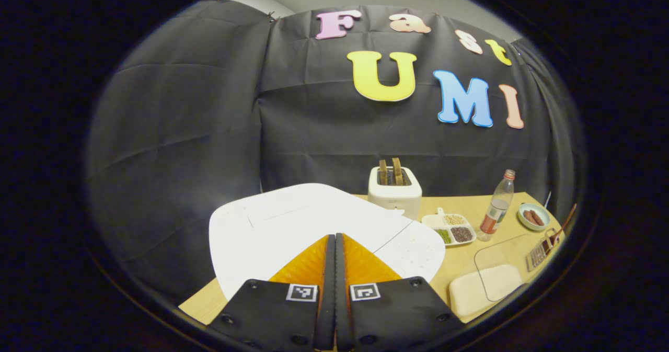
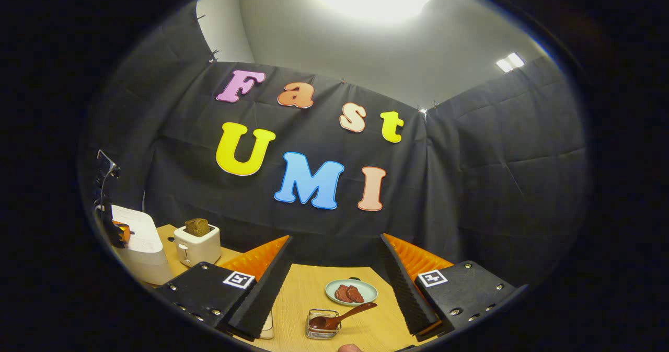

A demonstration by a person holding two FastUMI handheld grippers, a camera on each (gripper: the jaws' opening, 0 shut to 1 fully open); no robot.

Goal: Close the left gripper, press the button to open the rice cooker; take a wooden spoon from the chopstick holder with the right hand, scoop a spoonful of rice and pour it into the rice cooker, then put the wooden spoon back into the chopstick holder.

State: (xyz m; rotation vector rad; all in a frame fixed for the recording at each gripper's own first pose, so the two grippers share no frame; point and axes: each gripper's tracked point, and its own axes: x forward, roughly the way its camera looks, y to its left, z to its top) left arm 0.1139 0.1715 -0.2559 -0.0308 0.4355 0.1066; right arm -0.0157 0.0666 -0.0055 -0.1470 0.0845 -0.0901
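a: hovering over the rice cooker (image 1: 292, 226), the left gripper (image 1: 334, 258) has its fingers pressed flat together with nothing between them. the lid is down.

b: and the right gripper (image 2: 334, 273)?

a: spread wide, holding nothing, above the table (image 2: 308, 294). between its fingers, in the right gripper view, the wooden spoon (image 2: 339, 318) leans in the chopstick holder (image 2: 321, 330), just in front of a plate of sausages (image 2: 351, 292).

b: the rice?

a: in a box (image 1: 483, 284) right of the cooker, near the toaster (image 1: 394, 190) and bottle (image 1: 496, 208).
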